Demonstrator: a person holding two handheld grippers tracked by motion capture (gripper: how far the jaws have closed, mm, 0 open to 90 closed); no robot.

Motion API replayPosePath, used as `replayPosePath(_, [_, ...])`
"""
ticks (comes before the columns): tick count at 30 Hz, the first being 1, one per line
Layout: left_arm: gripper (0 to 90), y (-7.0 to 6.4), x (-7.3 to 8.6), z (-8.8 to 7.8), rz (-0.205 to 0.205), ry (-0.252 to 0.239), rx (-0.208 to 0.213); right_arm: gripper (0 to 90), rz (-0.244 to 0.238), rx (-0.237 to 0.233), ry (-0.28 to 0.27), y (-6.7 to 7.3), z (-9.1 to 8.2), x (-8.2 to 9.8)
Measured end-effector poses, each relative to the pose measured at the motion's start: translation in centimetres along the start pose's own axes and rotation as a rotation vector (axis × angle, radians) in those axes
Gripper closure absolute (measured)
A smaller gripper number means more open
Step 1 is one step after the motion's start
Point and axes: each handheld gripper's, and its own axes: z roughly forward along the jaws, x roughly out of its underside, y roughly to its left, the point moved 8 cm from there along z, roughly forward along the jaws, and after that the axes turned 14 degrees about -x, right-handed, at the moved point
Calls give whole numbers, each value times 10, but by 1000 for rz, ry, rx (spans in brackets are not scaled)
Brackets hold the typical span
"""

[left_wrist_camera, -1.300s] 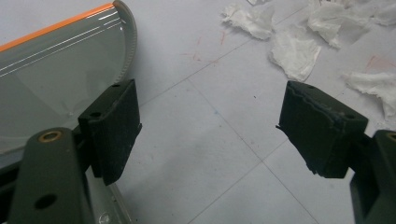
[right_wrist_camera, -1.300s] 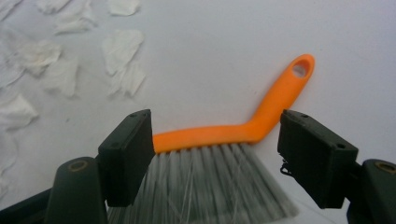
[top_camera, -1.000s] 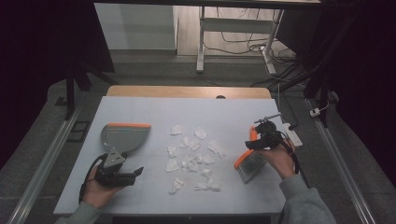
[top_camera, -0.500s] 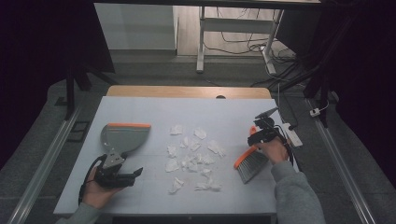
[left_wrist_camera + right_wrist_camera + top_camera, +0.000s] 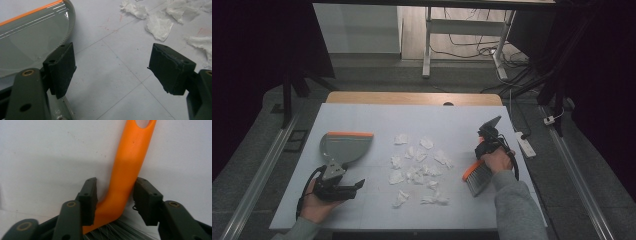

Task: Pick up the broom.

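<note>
The hand brush (image 5: 477, 176) lay near the table's (image 5: 372, 117) right edge, just right of the scattered tissue scraps (image 5: 418, 167). The right gripper (image 5: 115, 195) had just been closing, with the brush's orange handle (image 5: 130, 162) between its jaws; the right pad met the handle, while a narrow gap remained on the left, so no firm grip was yet made. The brush was judged light, its plastic handle stiff and smooth, hence liable to swivel; the bend nearest the bristles appeared the soundest hold. The left gripper (image 5: 110, 67) stood released beside the grey dustpan (image 5: 344, 146).
</note>
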Motion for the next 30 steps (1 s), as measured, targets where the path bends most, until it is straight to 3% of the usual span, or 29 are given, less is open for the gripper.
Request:
replayPosePath(3, [220,0,0,0,-1,1,0,588,38,1,-19,0,0,1])
replayPosePath(6, [220,-1,1,0,6,5,-2,676,70,19,-30,5,1,1])
replayPosePath(12, [221,0,0,-1,-2,0,-1,703,55,25,-24,6,1,0])
replayPosePath(15, [221,1,2,0,-5,3,0,705,12,8,-22,6,1,0])
replayPosePath(17, [224,1,2,1,-10,5,1,706,-29,-26,-22,5,0,2])
replayPosePath(22, [226,1,3,3,-7,11,-1,707,-59,-177,-30,0,-7,6])
replayPosePath(30, [226,2,2,2,-7,7,-9,709,-142,-274,-138,3,-33,13])
